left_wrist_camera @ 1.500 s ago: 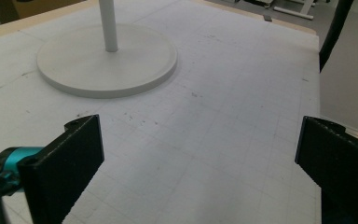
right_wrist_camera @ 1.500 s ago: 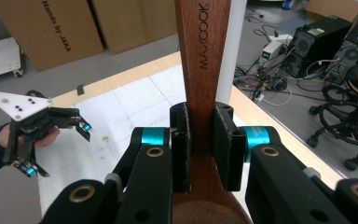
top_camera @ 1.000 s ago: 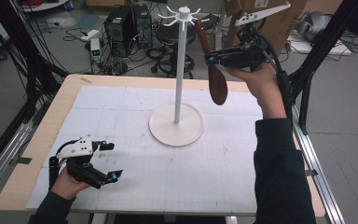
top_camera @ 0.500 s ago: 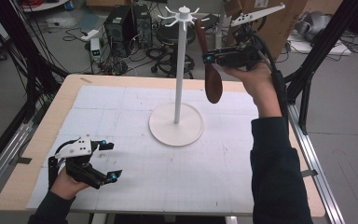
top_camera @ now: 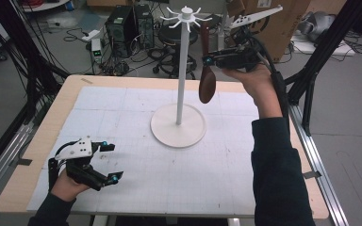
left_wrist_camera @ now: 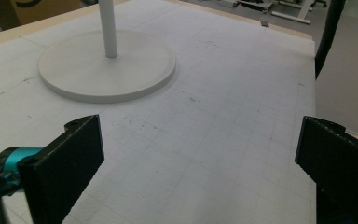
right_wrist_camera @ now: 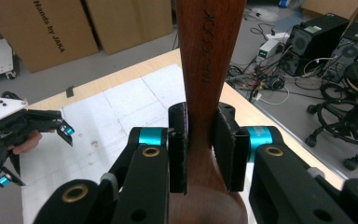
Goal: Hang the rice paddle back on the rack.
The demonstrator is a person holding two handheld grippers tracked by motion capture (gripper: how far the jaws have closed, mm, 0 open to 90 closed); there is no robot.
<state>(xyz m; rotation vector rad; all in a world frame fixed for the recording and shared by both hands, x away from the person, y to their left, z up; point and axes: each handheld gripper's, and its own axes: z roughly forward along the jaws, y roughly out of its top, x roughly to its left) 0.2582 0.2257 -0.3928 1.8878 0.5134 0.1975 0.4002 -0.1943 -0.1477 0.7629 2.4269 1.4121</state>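
Hanging beside the white stand (top_camera: 181, 94), a dark-brown wooden spoon (top_camera: 207, 80) sits between the right gripper (top_camera: 213, 60) fingers, just easing open.

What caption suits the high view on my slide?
Right gripper holds a brown wooden spoon beside the white hook stand.

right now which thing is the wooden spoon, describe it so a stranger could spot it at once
Find the white stand with a tall pole in the middle of the table. Just to the right of its pole, up in the air, the right gripper clamps the wooden spoon by its handle, bowl hanging down. It is the one dark reddish-brown piece against the white stand and white mat.
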